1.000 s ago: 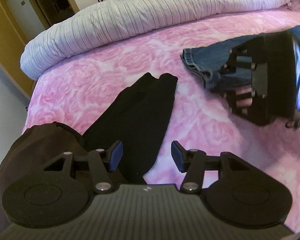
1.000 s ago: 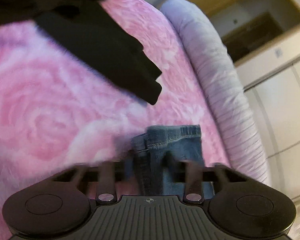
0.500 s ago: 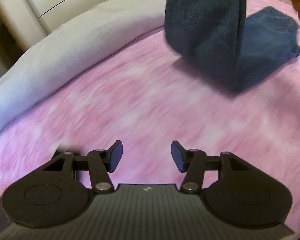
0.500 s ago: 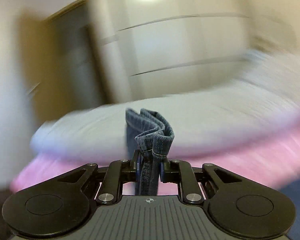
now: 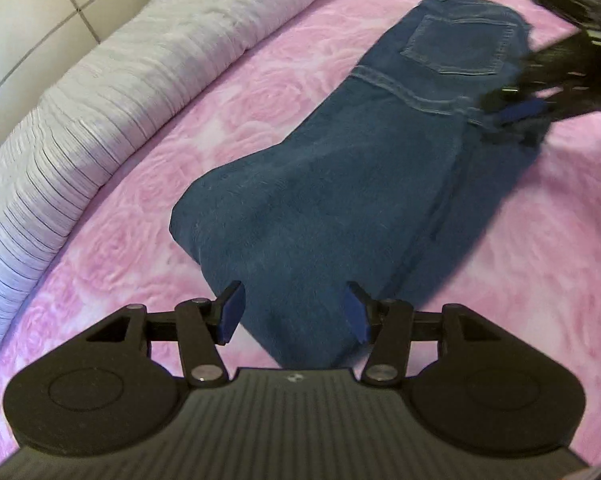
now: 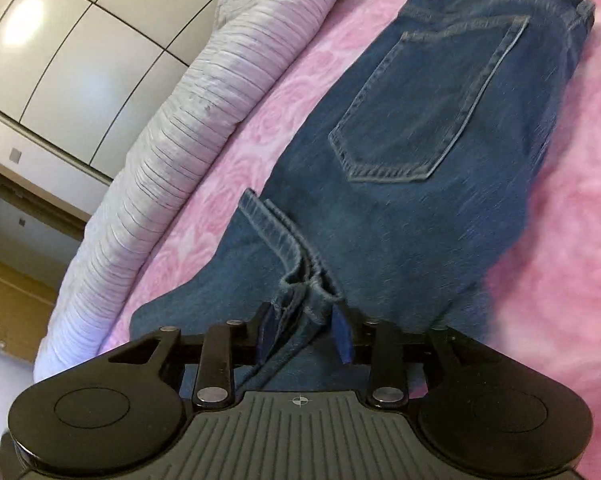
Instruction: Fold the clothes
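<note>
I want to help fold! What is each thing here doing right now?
jeans: folded over, flat on the bed
hem: bunched between the right gripper's pads
right gripper: opening, letting go
left gripper: open, holding nothing
duvet: rolled up along the bed's edge
bedspread: spread flat

No words, brand names, numbers or labels can be read anywhere in either view. The only mark is a small white crosshair symbol on the ribbed grey top edge of each gripper body [image 5: 292,377] [image 6: 299,401], with no lettering beside it.
</note>
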The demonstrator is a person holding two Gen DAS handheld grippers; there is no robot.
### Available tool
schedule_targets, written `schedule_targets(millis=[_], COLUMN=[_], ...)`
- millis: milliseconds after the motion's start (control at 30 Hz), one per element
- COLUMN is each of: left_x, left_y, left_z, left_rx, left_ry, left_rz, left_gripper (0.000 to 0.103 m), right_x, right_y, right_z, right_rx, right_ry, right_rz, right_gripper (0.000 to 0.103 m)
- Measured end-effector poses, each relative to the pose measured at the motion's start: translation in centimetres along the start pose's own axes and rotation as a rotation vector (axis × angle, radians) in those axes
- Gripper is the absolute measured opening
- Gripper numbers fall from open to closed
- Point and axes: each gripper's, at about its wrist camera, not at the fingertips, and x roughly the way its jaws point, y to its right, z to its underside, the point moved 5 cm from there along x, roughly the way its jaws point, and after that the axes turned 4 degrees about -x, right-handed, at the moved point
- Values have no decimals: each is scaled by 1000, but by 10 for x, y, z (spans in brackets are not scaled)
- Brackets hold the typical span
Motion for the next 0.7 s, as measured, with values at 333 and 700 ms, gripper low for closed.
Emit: schedule_targets(millis=[333,700], left_x=[85,35], left_y=[-39,-97], left_z=[-31,10], left_rx=[-210,-197], left_ry=[-60,-1], left_rz=[81,135], left_gripper=[52,55], right_x=[20,21], right_y=[-41,-101], right_z=[6,85], right_rx=[-383,-765], right_ry=[-7,-92], right_rz=[-61,62], right_gripper=[39,68])
